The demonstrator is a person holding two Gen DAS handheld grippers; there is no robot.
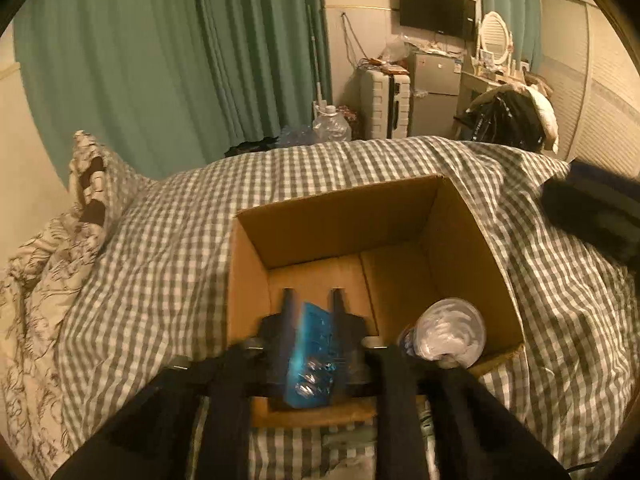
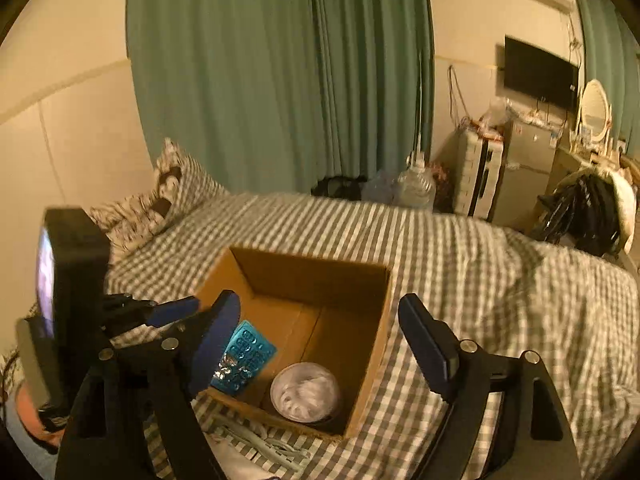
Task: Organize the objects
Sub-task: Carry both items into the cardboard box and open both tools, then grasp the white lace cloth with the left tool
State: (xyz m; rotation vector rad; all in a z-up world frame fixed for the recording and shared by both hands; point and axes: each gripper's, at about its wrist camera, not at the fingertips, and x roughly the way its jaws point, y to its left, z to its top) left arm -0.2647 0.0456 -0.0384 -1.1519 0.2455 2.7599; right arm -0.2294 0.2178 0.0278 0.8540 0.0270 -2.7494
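Left gripper (image 1: 312,300): jaws clamped on blue packet (image 1: 314,354), held over near-left corner of box (image 1: 340,220)
Packet axis: lengthwise along jaws, box floor directly below
Right gripper (image 2: 320,308): jaws wide, empty, beside box
Cup (image 2: 305,392): inside box, near-right corner
Box: on bed (image 1: 160,240)

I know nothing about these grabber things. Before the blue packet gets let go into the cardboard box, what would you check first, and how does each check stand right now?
1. Blue packet gripped by the left gripper: ok, pinched between both fingers.
2. Packet over the cardboard box: ok, it hangs inside the near left corner.
3. Landing spot free: ok, bare cardboard lies below; the clear lidded cup sits to the right.
4. Right gripper out of the way: ok, open, holding nothing, above the box's near side.
5. Box steady on the checked bedcover: cannot tell, the cover is soft and rumpled.
6. Height of the drop: cannot tell.
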